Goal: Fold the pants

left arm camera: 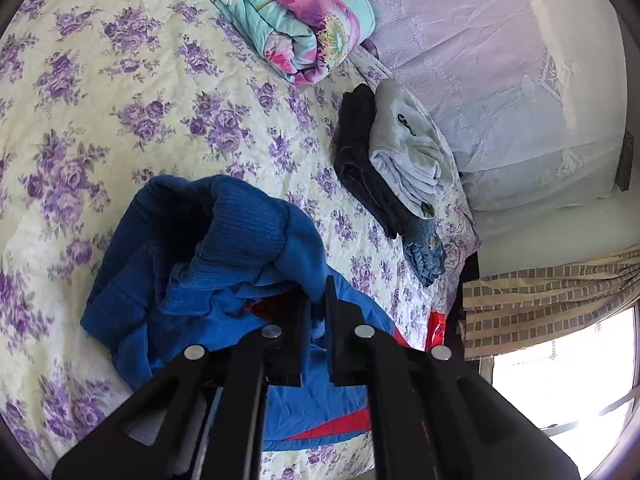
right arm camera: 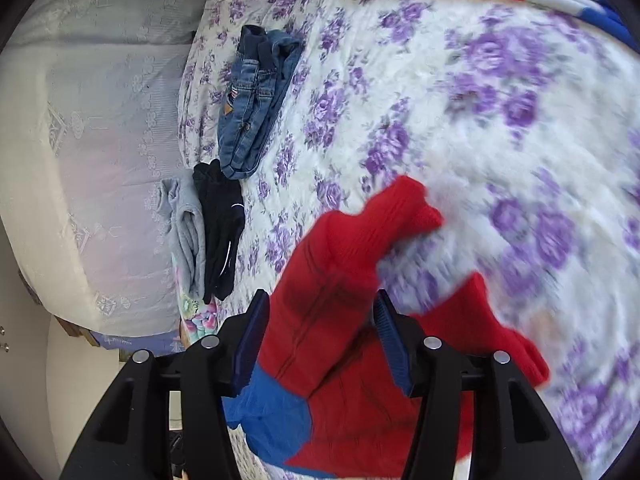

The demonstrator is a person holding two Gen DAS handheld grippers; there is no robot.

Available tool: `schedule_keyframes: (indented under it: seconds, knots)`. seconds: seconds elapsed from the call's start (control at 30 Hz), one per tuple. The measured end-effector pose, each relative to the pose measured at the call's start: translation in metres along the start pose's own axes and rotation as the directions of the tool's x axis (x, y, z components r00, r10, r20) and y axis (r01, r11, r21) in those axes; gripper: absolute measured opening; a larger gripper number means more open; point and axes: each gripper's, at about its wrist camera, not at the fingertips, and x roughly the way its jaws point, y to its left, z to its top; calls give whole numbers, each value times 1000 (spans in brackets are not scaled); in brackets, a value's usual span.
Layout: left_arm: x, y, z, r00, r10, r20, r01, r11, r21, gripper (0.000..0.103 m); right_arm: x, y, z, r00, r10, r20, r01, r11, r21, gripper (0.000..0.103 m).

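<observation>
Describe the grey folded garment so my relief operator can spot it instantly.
Start at the floral bedspread and go to its edge by the lace-covered pillow. Folded clothes lie there in a row; the grey garment overlaps the black garment, and is the palest.

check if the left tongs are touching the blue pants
Touching: the left wrist view shows the left tongs shut on a fold of the blue pants.

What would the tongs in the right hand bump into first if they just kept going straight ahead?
Probably the red cuffed leg end of the pants, bunched between and just ahead of the right tongs. Past it lies only the purple-flowered bedspread. The picture is blurred, so depth is a guess.
</observation>
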Motion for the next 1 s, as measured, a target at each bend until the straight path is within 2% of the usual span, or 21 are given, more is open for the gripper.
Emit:
schedule_keyframes:
  seconds: [0.03, 0.1, 0.17, 0.3, 0.37, 0.43, 0.53, 0.6, 0.67, 0.73, 0.83, 0.93, 1.0]
  knots:
    - [0, 0, 5, 1000, 3, -2, -3, 1000, -1, 5, 3, 7, 2, 1000, -16, 14, 16, 999, -50, 32]
    - [-1, -2, 13, 1000, -4, 0, 4, 1000, 6, 5, 0, 21, 3, 999, -8, 46, 14, 992, -126, 14]
    - [-8, -9, 23, 1000, -21, 14, 20, 999, 26, 5, -10, 41, 4, 997, 41, 69, -26, 980, -199, 6]
    - [-33, -21, 27, 993, -101, 55, 99, 994, 52, 5, -54, 78, -6, 978, 180, 101, -141, 940, -311, 6]
    - [-49, -18, 14, 986, -152, 65, 147, 986, 78, 5, -77, 77, -21, 973, 204, 106, -153, 918, -366, 6]
    - [-60, -1, -10, 980, -185, 66, 179, 980, 90, 5, -87, 53, -34, 980, 174, 99, -126, 922, -367, 6]
    - [-52, 54, -50, 984, -178, 8, 177, 984, 29, 5, -83, -18, -46, 995, 76, 69, -58, 972, -228, 6]
    - [-39, 87, -68, 985, -171, -29, 171, 985, -23, 5, -80, -53, -47, 995, 80, 66, -70, 988, -136, 6]
    - [-26, 110, -82, 982, -180, -55, 176, 982, -73, 5, -79, -65, -48, 992, 111, 64, -104, 989, -101, 6]
    - [-27, 111, -84, 981, -186, -45, 183, 981, -68, 5, -79, -56, -49, 991, 111, 73, -100, 986, -136, 6]
    - [-36, 88, -73, 979, -202, -15, 203, 979, 12, 5, -87, -34, -51, 986, 147, 82, -129, 972, -194, 6]
    - [-45, 70, -63, 982, -185, 30, 181, 979, 94, 5, -93, -26, -56, 983, 163, 88, -140, 964, -228, 6]
    - [-43, 71, -59, 986, -167, 31, 161, 979, 129, 5, -93, -35, -59, 986, 149, 81, -128, 968, -216, 6]
